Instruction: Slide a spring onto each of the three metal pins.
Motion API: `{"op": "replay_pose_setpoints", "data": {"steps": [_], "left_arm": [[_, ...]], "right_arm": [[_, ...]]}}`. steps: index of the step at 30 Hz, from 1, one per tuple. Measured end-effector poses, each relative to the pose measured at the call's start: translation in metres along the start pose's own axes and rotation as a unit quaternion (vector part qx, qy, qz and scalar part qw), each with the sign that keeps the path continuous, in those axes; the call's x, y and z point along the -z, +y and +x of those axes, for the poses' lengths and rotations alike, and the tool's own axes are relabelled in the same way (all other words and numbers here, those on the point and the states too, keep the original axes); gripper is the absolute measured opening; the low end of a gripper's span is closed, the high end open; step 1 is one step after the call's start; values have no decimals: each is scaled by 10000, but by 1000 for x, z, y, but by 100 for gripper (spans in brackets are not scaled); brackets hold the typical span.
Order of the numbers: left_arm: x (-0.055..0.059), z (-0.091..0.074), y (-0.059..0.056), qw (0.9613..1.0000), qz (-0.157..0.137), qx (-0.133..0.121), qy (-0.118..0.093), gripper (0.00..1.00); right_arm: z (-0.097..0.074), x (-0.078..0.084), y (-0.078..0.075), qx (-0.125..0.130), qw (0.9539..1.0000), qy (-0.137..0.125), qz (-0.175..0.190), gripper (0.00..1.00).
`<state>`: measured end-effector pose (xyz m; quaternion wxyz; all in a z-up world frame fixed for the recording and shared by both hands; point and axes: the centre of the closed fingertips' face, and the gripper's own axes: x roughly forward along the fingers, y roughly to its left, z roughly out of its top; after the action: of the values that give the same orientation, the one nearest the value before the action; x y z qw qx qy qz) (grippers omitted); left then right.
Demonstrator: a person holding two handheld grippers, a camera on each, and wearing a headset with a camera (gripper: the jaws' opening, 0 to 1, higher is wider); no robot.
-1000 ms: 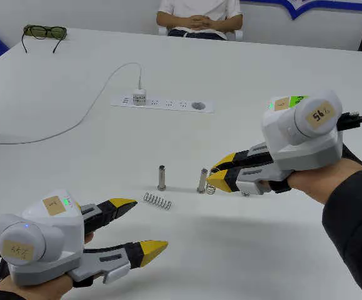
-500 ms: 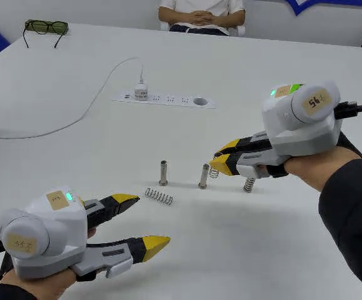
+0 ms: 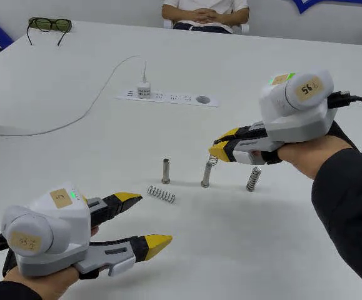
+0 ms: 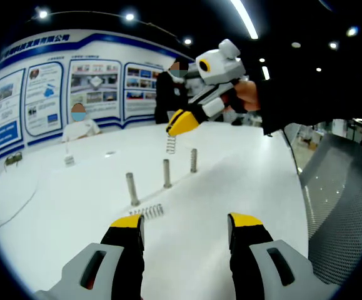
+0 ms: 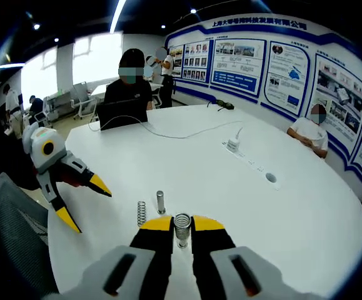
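Head view, right gripper: the right gripper (image 3: 220, 150) is seen clamped on the held spring (image 3: 213, 161), just above the middle pin (image 3: 206, 174).
Head view, left gripper: the left gripper (image 3: 144, 219) is held wide open with nothing in it, by the desk's (image 3: 74, 150) near edge.
Head view, surroundings: a loose spring (image 3: 161, 194) lies before the bare left pin (image 3: 165, 170). A third spring (image 3: 252, 181) is sleeved over the right pin (image 3: 256, 170). A power strip (image 3: 168, 98) and glasses (image 3: 48, 25) are set farther back.
Left gripper view: the loose spring is seen just ahead of the parted jaws, unobstructed.
Right gripper view: the held spring is pinched between the jaw tips, with the left pin beyond.
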<state>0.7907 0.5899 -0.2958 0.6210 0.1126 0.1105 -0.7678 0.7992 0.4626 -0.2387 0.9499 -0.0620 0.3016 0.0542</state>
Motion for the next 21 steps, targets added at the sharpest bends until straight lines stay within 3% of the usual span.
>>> {"op": "replay_pose_setpoints", "data": {"steps": [21], "left_arm": [[1,-1,3,10000,-30,-28,6,55]], "right_arm": [[12,7,-4,19,9999,122,115,12]]}}
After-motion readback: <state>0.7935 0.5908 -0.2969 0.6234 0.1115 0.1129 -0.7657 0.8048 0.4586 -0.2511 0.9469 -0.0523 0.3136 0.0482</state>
